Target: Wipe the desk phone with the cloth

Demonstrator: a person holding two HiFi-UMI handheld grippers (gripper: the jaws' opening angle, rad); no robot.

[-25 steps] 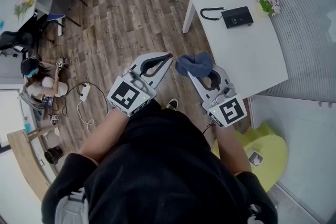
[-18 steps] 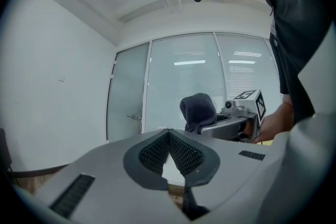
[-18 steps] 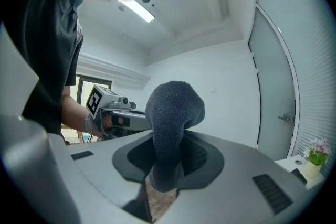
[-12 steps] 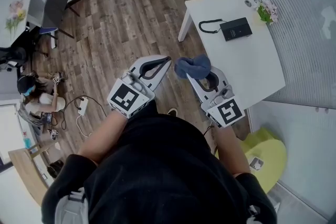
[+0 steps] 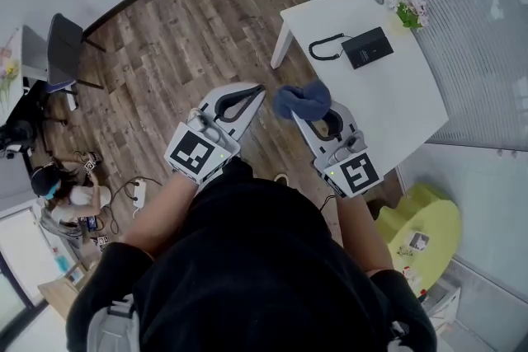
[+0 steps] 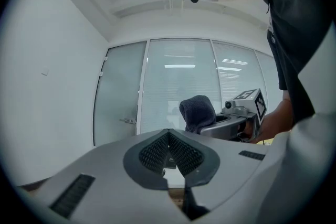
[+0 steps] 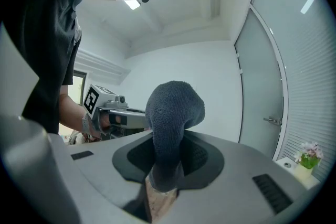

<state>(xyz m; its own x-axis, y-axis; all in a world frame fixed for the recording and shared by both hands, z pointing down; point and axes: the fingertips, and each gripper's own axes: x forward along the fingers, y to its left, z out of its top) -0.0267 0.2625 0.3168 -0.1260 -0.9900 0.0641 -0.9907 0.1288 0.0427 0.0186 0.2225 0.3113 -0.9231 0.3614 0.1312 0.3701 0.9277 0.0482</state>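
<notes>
Black short-sleeved shirt (image 5: pixel 247 260); grey left hand-held gripper (image 5: pixel 261 89) and right hand-held gripper (image 5: pixel 298 114), each with black-and-white marker cube.

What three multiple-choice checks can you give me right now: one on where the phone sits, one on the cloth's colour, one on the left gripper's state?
1. Where is the desk phone?
A. On the white table
B. On the wooden floor
C. Between the left gripper's jaws

2. What colour is the cloth?
A. White
B. Dark blue-grey
C. Yellow

3. How does the left gripper stand?
A. Shut on the cloth
B. Jaws wide apart
C. Jaws together, nothing between them

Answers:
1. A: the head view shows the phone and its curled cord on the tabletop.
2. B: it reads dark blue-grey where the right gripper clamps it.
3. C: the left gripper view shows its pads meeting with nothing between.
</notes>
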